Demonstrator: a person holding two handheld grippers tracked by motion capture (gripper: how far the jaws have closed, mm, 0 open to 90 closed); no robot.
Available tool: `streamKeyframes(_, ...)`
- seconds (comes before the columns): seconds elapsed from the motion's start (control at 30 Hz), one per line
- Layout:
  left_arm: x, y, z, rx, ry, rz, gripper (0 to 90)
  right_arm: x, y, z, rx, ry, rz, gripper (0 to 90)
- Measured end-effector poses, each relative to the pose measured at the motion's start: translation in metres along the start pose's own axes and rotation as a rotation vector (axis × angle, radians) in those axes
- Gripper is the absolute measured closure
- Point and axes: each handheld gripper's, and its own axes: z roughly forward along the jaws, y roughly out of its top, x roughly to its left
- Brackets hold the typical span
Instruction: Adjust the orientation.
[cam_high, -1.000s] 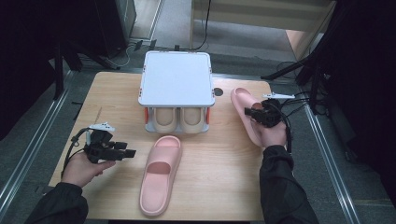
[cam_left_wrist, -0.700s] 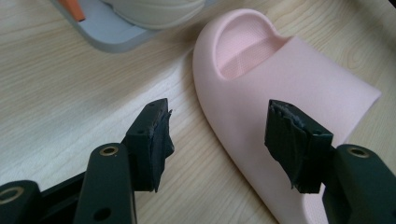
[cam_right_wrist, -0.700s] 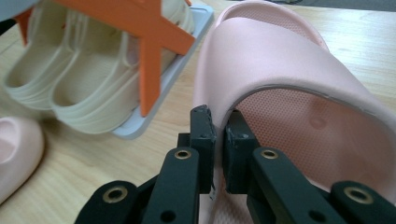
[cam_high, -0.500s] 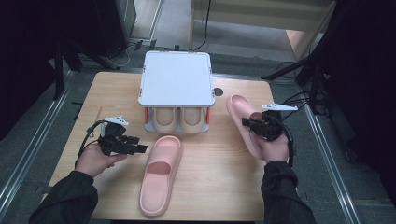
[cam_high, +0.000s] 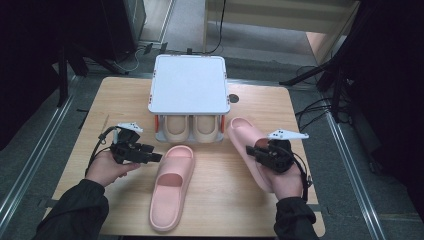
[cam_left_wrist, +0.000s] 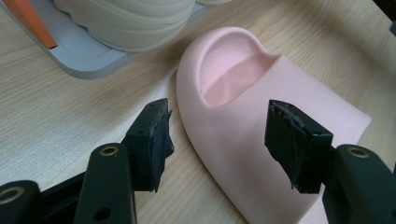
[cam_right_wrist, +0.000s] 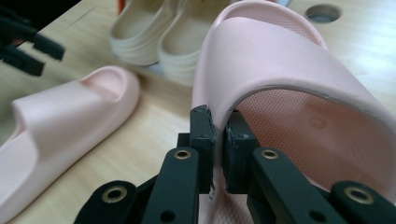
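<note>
- The right gripper (cam_right_wrist: 215, 140) is pinched shut on the side edge of the right pink slipper (cam_right_wrist: 299, 93), at the strap's lower rim, with the strap arching up just past its jaws.
- In the high view, that right gripper (cam_high: 254, 150) sits over the middle of the right pink slipper (cam_high: 245, 135), whose toe points away toward the rack.
- The left gripper (cam_left_wrist: 219, 140) has its jaws spread wide, and nothing is pressed between them.
- Just ahead of it lies the left pink slipper (cam_left_wrist: 243, 121), flat on the bench (cam_left_wrist: 56, 130); one jaw stands over the wood beside the slipper, the other over its strap, and whether the pads touch it I cannot tell.
- In the high view, the left gripper (cam_high: 150, 156) points across at the toe end of the left pink slipper (cam_high: 172, 185), just beside its rim.
- The two pink slippers lie apart, each by its own gripper.
- Beyond both grippers stands a shoe rack (cam_high: 189, 85) with a flat white top and orange posts.
- On its lower shelf sits a pair of cream slippers (cam_high: 192, 127), side by side, toes toward the grippers.
- Past the right gripper, beside the rack, a round cable hole (cam_high: 233, 98) is cut in the bench.
</note>
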Motion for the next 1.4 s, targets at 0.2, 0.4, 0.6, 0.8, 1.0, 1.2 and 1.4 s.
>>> streamKeyframes(0.2,-0.002,0.000,-0.002,-0.017,0.003,0.018,46.5,0.021,-0.016,0.005,0.043,0.039,-0.010,85.1)
streamKeyframes(0.4,-0.005,0.000,-0.001,0.003,-0.001,0.023,59.2,0.034,-0.028,0.018,0.107,0.055,-0.024,85.1)
streamKeyframes(0.6,-0.006,0.000,0.000,0.018,-0.005,0.028,71.1,0.049,-0.035,0.034,0.168,0.060,-0.076,85.1)
streamKeyframes(0.8,-0.008,-0.001,0.002,0.025,0.001,0.043,71.7,0.066,-0.042,0.050,0.212,0.057,-0.126,84.4)
streamKeyframes(1.0,-0.009,-0.001,0.003,0.030,0.003,0.055,70.9,0.080,-0.044,0.064,0.220,0.060,-0.153,83.0)
streamKeyframes(1.2,-0.010,-0.002,0.002,0.024,0.008,0.061,69.7,0.083,-0.044,0.073,0.217,0.093,-0.140,77.0)
streamKeyframes(1.4,-0.008,-0.006,-0.003,0.011,0.016,0.053,70.1,0.082,-0.038,0.052,0.175,0.129,-0.130,67.4)
